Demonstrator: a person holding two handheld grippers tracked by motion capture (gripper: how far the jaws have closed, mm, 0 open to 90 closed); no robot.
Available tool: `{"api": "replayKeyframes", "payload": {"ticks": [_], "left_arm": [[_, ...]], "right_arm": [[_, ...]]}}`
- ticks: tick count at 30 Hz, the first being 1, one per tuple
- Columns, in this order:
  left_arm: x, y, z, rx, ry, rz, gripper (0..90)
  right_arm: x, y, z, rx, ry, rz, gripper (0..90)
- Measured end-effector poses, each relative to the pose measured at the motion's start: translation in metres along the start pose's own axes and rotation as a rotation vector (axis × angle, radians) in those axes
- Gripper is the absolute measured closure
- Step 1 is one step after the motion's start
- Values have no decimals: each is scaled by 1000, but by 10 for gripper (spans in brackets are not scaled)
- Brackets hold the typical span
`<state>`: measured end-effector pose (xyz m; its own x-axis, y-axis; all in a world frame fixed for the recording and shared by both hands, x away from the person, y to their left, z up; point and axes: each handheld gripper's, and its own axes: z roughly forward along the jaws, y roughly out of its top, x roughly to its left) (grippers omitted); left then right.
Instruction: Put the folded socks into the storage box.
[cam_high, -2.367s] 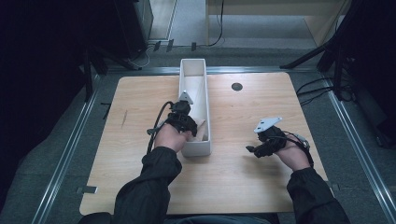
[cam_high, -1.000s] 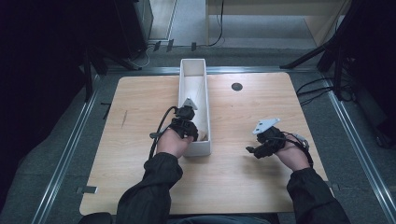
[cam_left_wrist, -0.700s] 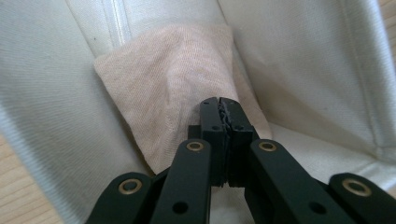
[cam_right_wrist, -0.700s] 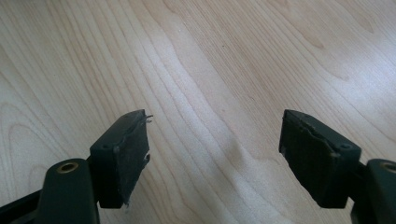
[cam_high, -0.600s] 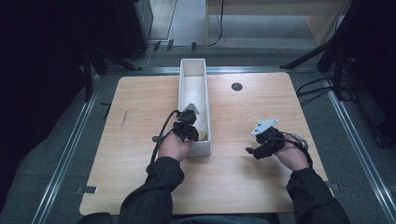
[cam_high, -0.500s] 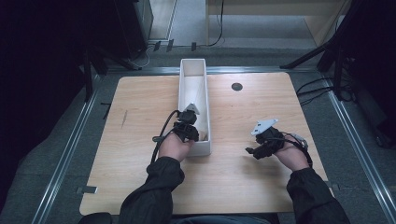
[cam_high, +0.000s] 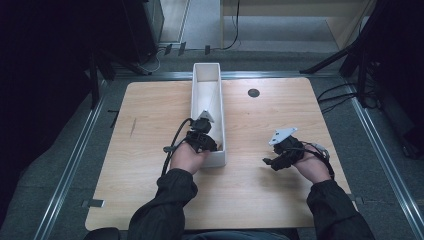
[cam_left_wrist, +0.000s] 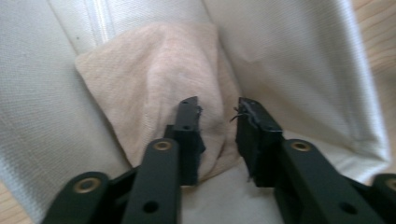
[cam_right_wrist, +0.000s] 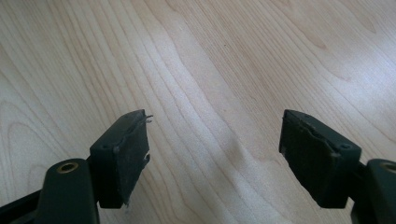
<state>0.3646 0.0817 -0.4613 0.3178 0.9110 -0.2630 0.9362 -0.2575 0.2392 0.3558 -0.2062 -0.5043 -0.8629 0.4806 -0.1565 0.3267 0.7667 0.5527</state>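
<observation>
1 beige cloth (cam_left_wrist: 154, 93), seemingly in 1 bin (cam_high: 210, 95); both grippers (cam_left_wrist: 217, 135) (cam_right_wrist: 215, 154) apart.

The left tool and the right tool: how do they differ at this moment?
The left tool has its jaws a narrow gap apart, while the right tool has its jaws spread wide. The left tool reaches into the white bin toward a beige cloth; the right tool hangs over the bare wooden table, with nothing between its jaws. Both have black jaws.

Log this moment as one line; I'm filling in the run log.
left gripper: in white bin, jaws partly open around beige cloth | right gripper: open over bare table, holding nothing
</observation>
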Motion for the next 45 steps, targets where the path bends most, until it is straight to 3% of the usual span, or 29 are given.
{"api": "replayKeyframes", "payload": {"ticks": [2, 3, 6, 16, 22, 29, 34, 45], "left_arm": [[-1, 0, -2, -5, -4, 1, 639], [-2, 1, -9, -43, -17, 18, 630], [-3, 4, -22, -80, -31, 25, 629], [0, 8, -47, -106, -42, 48, 592], [13, 6, -62, -135, -41, 58, 523], [34, -2, -77, -160, -72, 74, 464], [44, -6, -84, -171, -80, 66, 452], [71, -18, -87, -223, -69, 95, 445]], "right_arm": [[0, 0, 0, -1, -1, -2, 243], [0, 0, 0, 1, 2, -1, 243], [1, 0, 0, 3, 3, 3, 243], [0, 0, 0, 1, 1, 0, 243], [0, -1, 0, 5, 4, 3, 243], [0, -1, 0, 8, 3, 2, 243], [-1, -2, 0, 2, 1, 5, 243], [-2, -3, -3, -26, 10, 29, 243]]}}
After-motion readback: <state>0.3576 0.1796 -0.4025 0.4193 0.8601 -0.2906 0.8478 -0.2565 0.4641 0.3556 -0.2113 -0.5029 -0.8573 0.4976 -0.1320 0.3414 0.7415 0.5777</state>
